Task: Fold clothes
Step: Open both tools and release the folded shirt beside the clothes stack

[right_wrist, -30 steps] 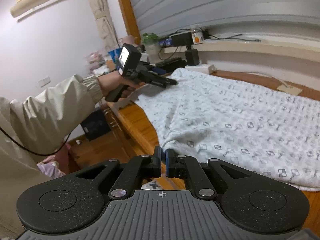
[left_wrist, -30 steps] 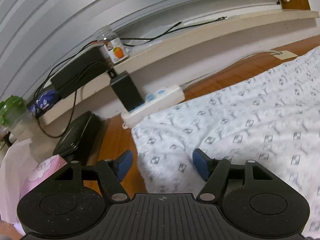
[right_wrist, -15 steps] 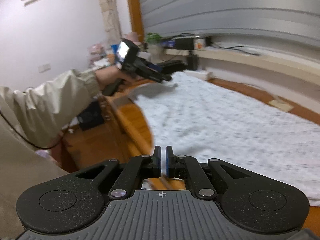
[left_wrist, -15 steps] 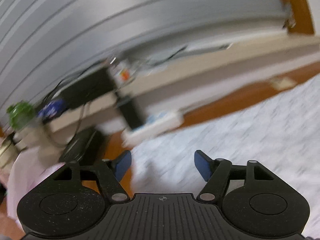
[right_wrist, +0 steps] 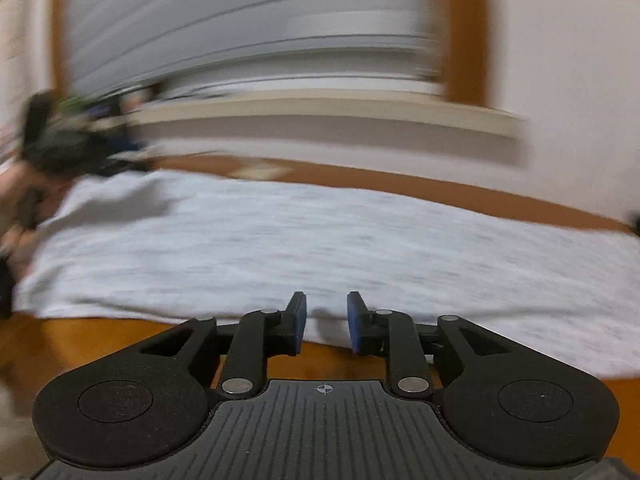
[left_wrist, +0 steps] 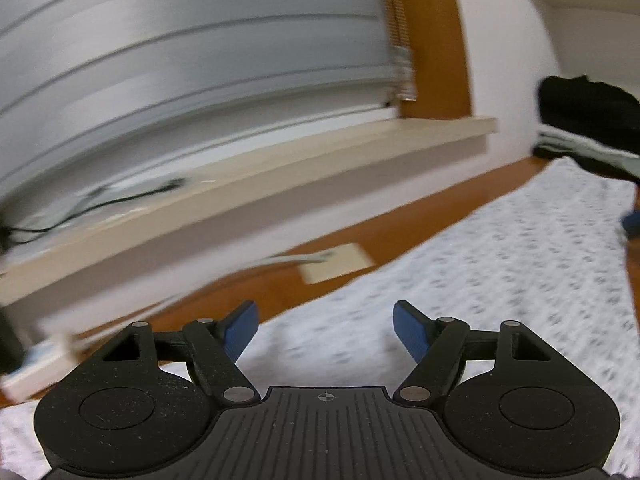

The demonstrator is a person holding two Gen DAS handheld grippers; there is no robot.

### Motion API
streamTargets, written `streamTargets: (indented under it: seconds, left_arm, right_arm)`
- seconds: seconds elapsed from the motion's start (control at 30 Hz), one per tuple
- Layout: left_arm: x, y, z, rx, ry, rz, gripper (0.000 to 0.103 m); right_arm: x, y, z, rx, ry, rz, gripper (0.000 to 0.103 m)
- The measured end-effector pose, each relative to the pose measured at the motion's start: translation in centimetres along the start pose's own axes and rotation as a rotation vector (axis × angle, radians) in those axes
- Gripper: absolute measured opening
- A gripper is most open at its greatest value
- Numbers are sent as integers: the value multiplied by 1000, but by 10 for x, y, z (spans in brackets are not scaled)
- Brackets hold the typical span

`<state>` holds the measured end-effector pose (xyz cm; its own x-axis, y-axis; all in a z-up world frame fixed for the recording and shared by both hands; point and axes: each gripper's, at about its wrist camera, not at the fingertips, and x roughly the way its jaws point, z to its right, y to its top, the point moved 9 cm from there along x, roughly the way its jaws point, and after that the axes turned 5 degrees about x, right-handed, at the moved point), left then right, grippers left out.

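Right gripper (right_wrist: 326, 322): blue-padded jaws are parting, a narrow gap is showing between them, and nothing is sitting in that gap; the pads are hanging over the near hem of the white patterned cloth (right_wrist: 320, 248), where it is meeting the orange-brown wooden surface (right_wrist: 120, 344) just below the fingers. Left gripper (left_wrist: 325, 330): jaws are standing wide and are opening a little further, gripping nothing; its pads are hovering above the same cloth (left_wrist: 500, 264), which is lying spread flat ahead and to the right of them, its pattern smeared by blur. Ahead and left of the left gripper, a pale card-like rectangle (left_wrist: 340, 263) is resting on the bare wood beside the cloth's far edge. Further out on the right, a dark bundle of fabric (left_wrist: 588, 120) is sitting at the cloth's far corner; what it is cannot be told. Beyond, a cream ledge (left_wrist: 280, 168) is running along the wall, with a thin black cable (left_wrist: 120, 202) trailing along its left part. Above it, grey horizontal slats (left_wrist: 200, 60) are filling a wooden frame. In the right wrist view, far to the left of the fingers, the left gripper (right_wrist: 72, 152) is appearing as a dark smear over the cloth's corner.
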<state>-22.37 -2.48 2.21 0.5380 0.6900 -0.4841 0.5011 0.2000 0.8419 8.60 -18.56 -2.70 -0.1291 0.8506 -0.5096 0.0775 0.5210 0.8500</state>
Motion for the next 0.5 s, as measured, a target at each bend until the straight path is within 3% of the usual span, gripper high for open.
streamTargets:
  seconds: [0.2, 0.3, 0.5]
  left_arm:
    - [18, -9, 31, 16, -86, -15, 78]
    - [24, -18, 34, 16, -93, -53, 78]
    - [29, -22, 39, 57, -90, -81, 78]
  right_arm:
    - [-21, -4, 132, 234, -241, 53, 31]
    - [-31, -9, 187, 344, -326, 65, 37]
    - [-37, -10, 240, 480, -429, 95, 41]
